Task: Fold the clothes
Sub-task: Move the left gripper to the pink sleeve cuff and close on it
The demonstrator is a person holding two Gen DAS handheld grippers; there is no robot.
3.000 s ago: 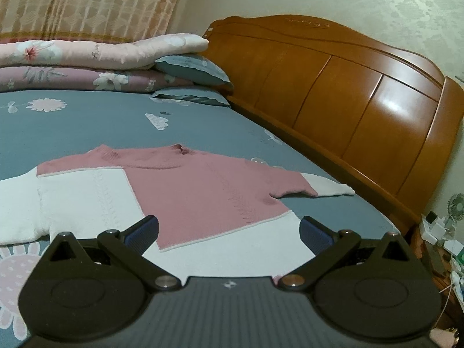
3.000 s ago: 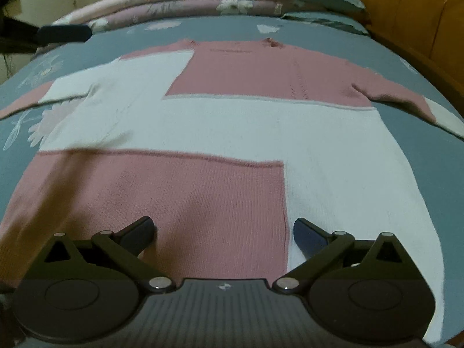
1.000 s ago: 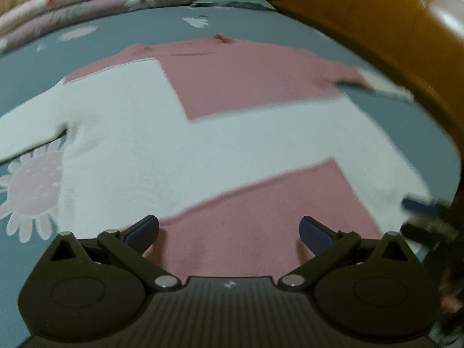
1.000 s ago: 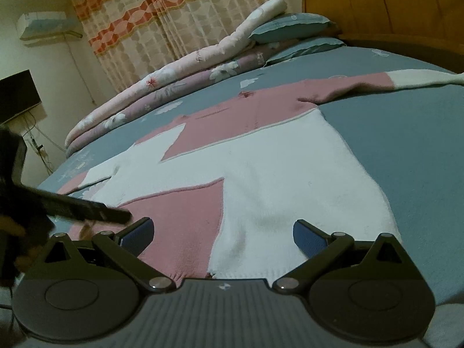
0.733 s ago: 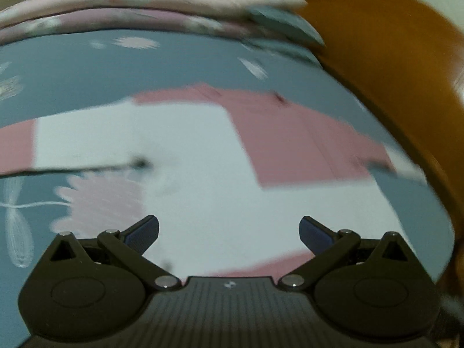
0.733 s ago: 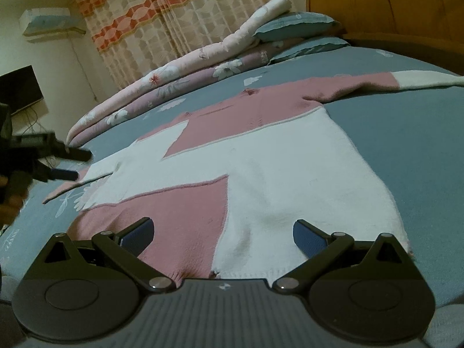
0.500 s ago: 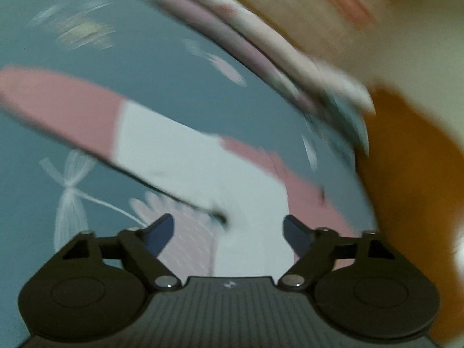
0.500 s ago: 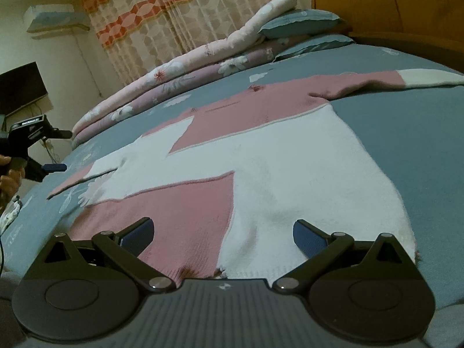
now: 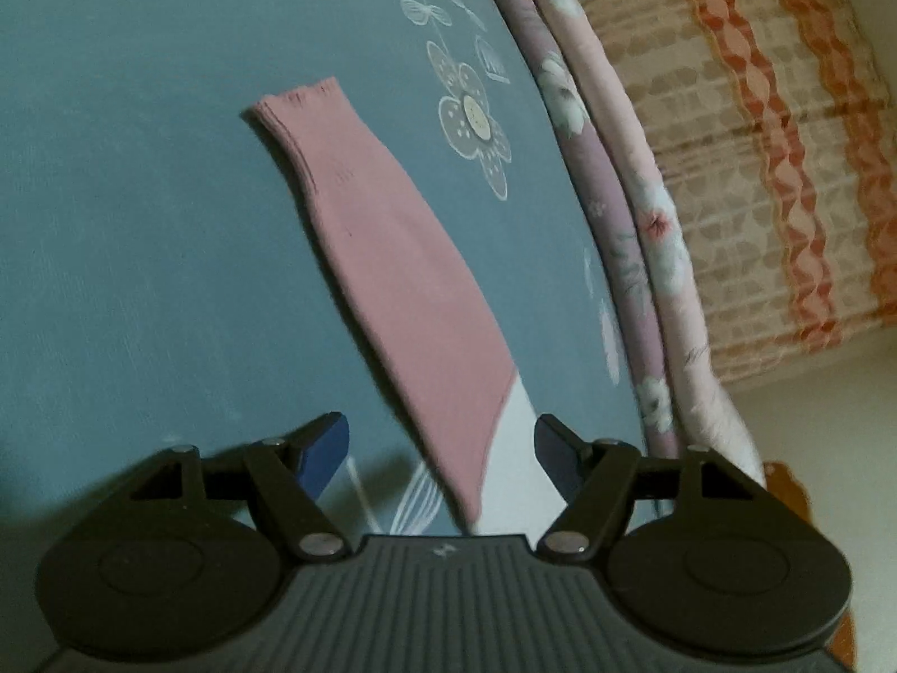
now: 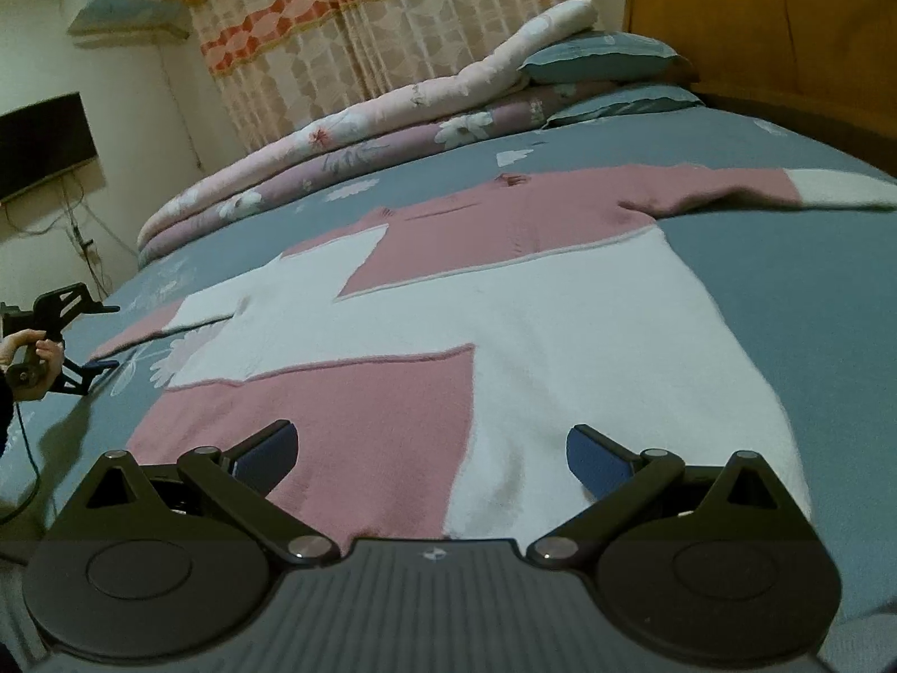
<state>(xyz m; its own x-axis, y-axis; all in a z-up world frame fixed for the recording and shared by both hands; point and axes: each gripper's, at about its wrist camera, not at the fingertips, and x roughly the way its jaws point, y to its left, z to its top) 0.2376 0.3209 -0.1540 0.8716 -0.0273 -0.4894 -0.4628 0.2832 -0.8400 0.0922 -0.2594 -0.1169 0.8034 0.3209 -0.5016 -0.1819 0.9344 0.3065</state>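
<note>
The sweater (image 10: 504,325), pink and white, lay flat on the bed (image 10: 785,291), its collar toward the folded quilts (image 10: 364,146). Your left tongs (image 9: 440,448) hovered over the sweater's pink sleeve (image 9: 392,280), at the side away from the headboard (image 10: 785,28); their jaws had just been closing, part open, the sleeve below them but not pinched. Your right tongs (image 10: 431,448) stood wide above the sweater's hem, gripping nothing.
</note>
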